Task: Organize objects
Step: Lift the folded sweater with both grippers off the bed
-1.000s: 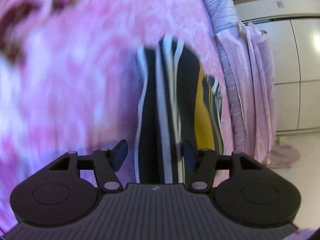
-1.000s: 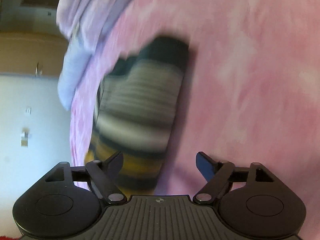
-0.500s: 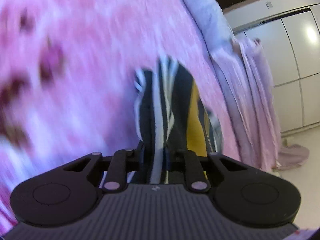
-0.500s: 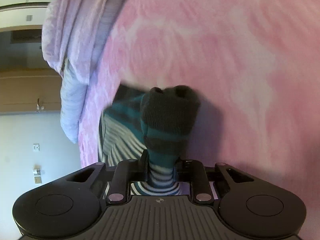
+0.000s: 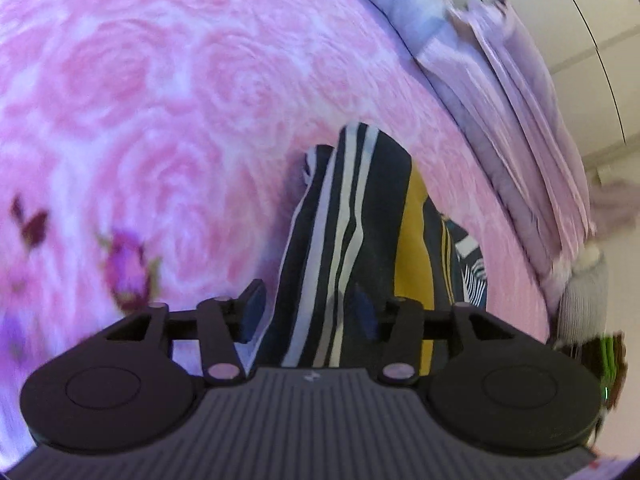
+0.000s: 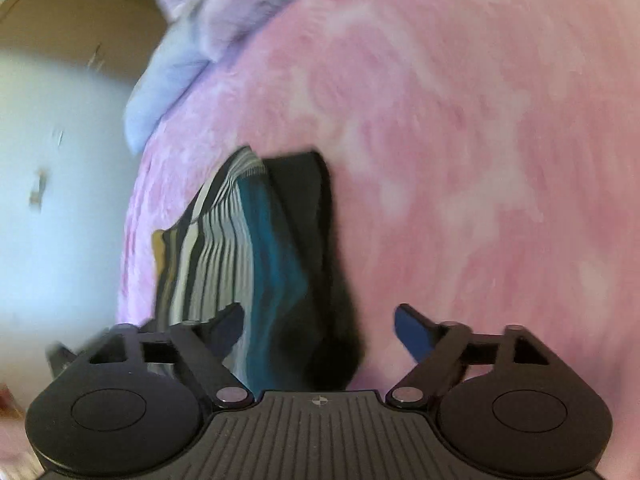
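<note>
Pink, rose-patterned bedspread point(image 5: 168, 92) fills most of both wrist views and carries everything else. Along its far edge lies a bunched lilac and pale blue blanket point(image 5: 500, 80), with white cupboard doors point(image 5: 592, 20) behind it in the left wrist view.

On the bedspread lies a striped sock point(image 5: 352, 216), dark navy with white bands and a yellow patch; beside its yellow side a second striped piece peeks out. The right wrist view shows a teal, white-striped and black sock point(image 6: 264, 264) lying flat, with a bit of yellow at its far left edge.

The left gripper point(image 5: 308, 312) has just been opening; its jaws stand partly apart with the sock's near end between them, the pads not visibly pressing on it. The right gripper point(image 6: 320, 328) has just been opening too and stands wide, the sock's near end between its fingers but apart from the right one.
</note>
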The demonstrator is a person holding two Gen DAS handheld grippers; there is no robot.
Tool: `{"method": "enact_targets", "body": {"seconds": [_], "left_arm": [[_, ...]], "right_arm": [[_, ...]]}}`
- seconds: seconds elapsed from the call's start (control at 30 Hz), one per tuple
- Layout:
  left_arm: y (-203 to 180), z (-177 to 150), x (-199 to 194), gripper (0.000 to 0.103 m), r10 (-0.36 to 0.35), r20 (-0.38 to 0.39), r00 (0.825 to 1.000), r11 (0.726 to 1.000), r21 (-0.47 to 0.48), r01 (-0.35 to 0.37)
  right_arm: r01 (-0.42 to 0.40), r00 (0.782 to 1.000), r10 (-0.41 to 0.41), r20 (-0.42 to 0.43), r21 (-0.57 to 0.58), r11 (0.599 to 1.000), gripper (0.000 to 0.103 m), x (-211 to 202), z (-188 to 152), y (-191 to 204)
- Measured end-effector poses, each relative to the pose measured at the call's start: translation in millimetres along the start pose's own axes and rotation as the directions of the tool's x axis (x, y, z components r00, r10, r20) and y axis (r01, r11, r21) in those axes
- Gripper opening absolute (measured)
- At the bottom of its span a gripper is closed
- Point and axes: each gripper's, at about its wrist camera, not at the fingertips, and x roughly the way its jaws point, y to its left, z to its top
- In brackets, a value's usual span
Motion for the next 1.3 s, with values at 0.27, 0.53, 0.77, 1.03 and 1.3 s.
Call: {"method": "enact_targets", "body": {"seconds": [0.27,0.53,0.77,1.03,1.3], "left_arm": [[2,26,40,0.044,-0.079,-0.075,0.994,0.996,0.041,0.083],[10,36,61,0.042,-0.152,-0.102,0.983,0.987,0.044,0.157],[-19,23,45,0.018,-0.07,-0.022,0.997,0.987,0.143,0.073],[-87,-12,9,0.016,-0.068,-0.004,0.998,0.97,0.234,0.067],[-204,-64,-17,0.016,-0.148,-0.141,0.979,0.919,0.345,0.189]], "right_arm": [[-0.234,0.964,0.232,-0.134,-0.002,0.972,0.082,70,31,-23],[-0.297,0.936,0.278,-0.216,-0.064,0.953,0.049,113,37,-3],[-0.274,0.955,0.272,-0.114,0.003,0.962,0.022,102,21,4],[-0.262,0.965,0.262,0.014,0.087,0.961,0.019,20,-10,2],[-0.186,0.969,0.139,0.203,0.234,0.954,0.019,-147,-74,-3]]}}
